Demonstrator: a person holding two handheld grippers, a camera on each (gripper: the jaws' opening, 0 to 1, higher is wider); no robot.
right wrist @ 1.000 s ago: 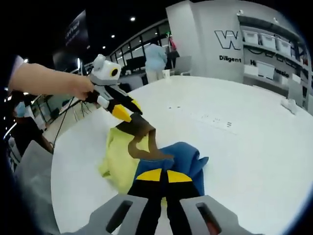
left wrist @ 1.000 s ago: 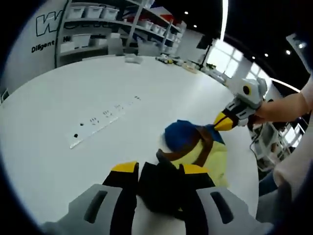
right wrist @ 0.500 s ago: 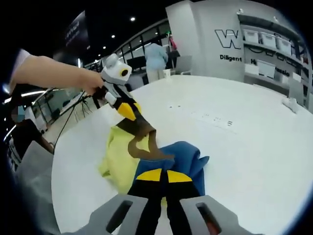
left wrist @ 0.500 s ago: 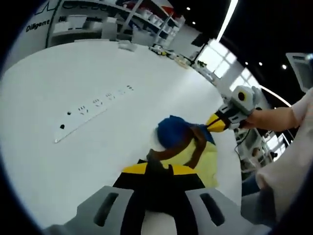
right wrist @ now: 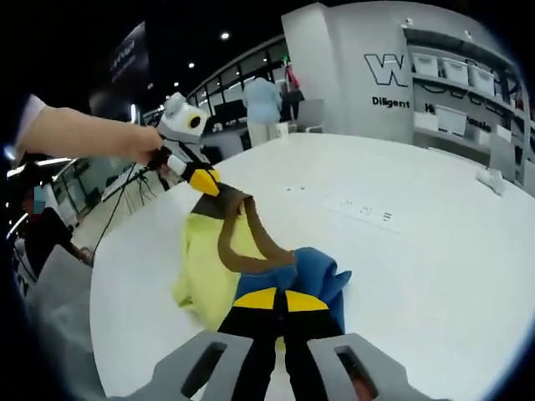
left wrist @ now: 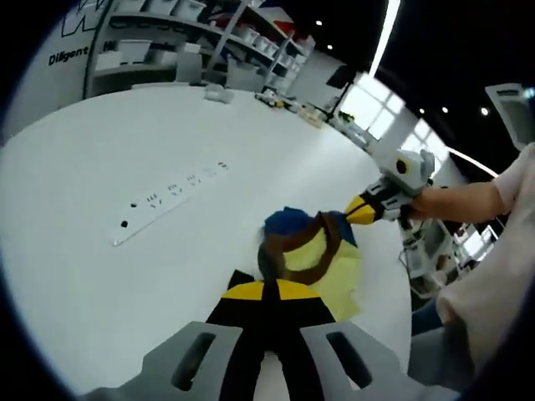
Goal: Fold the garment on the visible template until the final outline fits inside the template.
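Left gripper view: the round, smooth white table [left wrist: 100,159] carries a soft, crumpled garment [left wrist: 322,263] of yellow and blue cloth with a brown band, near its edge. My left gripper [left wrist: 266,292] has its jaws closed on the brown band, and my right gripper [right wrist: 276,302] pinches the blue part.

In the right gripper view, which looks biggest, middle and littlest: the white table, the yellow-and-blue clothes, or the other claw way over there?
1. white table, biggest by far.
2. garment, yellow, blue and brown, bunched on the table.
3. left claw, smallest, pinching the garment's brown strip; it sits farther from the camera, so it may look smaller than it is.
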